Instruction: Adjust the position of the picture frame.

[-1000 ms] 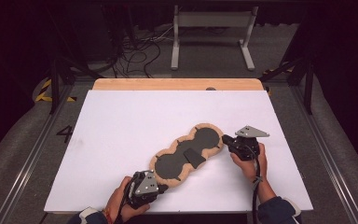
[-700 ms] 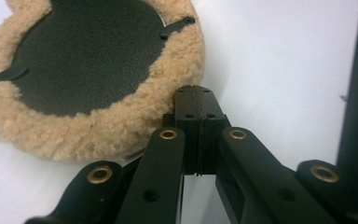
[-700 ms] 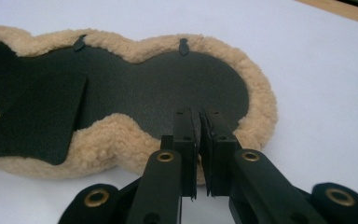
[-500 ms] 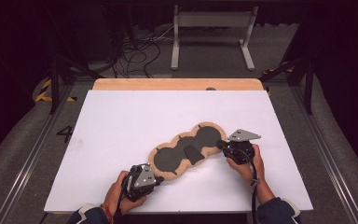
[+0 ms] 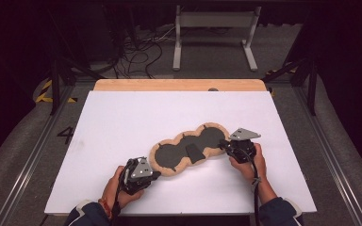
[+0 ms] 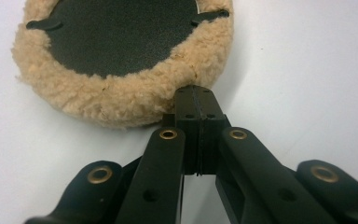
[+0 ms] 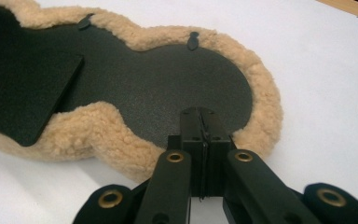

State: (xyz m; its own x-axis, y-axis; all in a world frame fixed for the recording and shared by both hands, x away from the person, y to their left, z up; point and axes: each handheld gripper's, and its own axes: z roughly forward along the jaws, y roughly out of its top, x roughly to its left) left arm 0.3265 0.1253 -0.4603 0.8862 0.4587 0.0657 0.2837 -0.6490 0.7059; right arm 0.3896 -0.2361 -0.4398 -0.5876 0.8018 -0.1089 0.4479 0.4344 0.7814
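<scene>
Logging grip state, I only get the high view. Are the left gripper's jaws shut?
Observer: Yes. The left gripper view shows the left gripper with its jaws pressed together, tips at the edge of the fleece-rimmed pad.
Operator: Right one?
Observer: The right gripper is shut too, tips over the pad's black face just inside the rim.
Operator: Any detail on that face?
Observer: A small black tab sticks out onto the fleece.

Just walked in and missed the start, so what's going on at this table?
A person works at a white table with a hand-held gripper in each hand, at either end of a tan fleece pad with a black leather-like face. The left hand-held gripper is shut at its fleecy near edge; the right hand-held gripper has just closed over the far end.
</scene>
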